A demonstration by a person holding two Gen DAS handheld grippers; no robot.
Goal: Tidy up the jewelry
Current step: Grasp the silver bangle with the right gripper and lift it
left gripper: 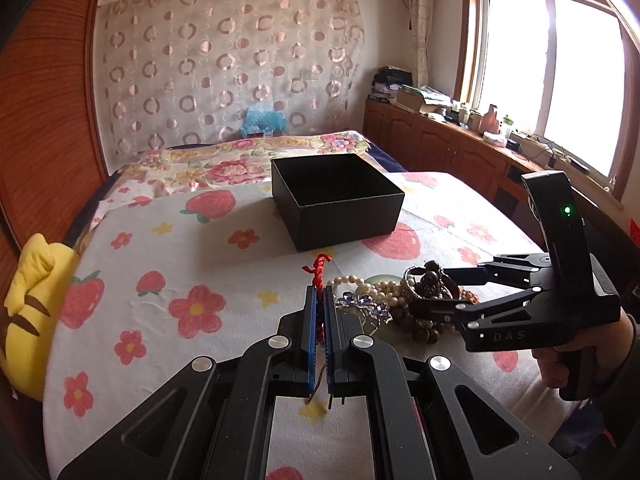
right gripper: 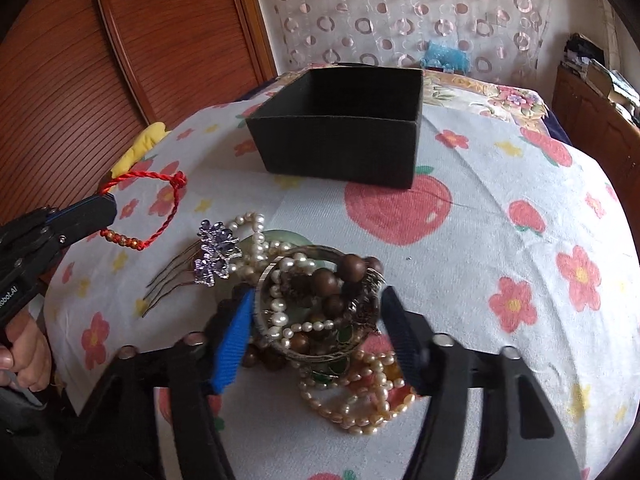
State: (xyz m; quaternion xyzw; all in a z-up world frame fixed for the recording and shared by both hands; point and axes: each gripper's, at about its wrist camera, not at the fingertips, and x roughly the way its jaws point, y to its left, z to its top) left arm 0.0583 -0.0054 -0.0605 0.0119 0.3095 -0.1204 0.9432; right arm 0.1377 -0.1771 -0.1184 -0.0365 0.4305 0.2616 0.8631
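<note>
The left gripper [left gripper: 319,304] has flat blue ridged fingers [left gripper: 309,320], and they are squeezed tight on a red cord bracelet [right gripper: 156,204]. The cord is twisted like a thin rope. It has a knot at the far end and a row of small shiny red and gold beads near the fingers. Its loop hangs out from the finger tips, a bit above the bed sheet [right gripper: 460,248].

The right gripper [right gripper: 320,316] has the same blue ridged fingers [right gripper: 236,340], one on each side of a round metal bangle [right gripper: 304,352]. They stand partly apart. I cannot tell if they press on the bangle.

The bangle sits on top of a jewelry pile [right gripper: 328,320]. Round brown wooden beads [right gripper: 332,280] lie tangled through it. Strings of small bumpy white pearls [right gripper: 280,312] curl in and around it. More pinkish pearls spill out at the near side. Just left of the pile lies a hair comb [right gripper: 200,264] with thin wire teeth and a sparkly purple flower top.

Past the pile stands a black box [right gripper: 340,148]. It is square, open on top, dark inside, and has rough card walls. It is well apart from the pile.

All of this rests on a soft bed with a white sheet printed with red strawberries and flowers. A yellow plush toy [left gripper: 28,312] lies at the left edge of the bed.
</note>
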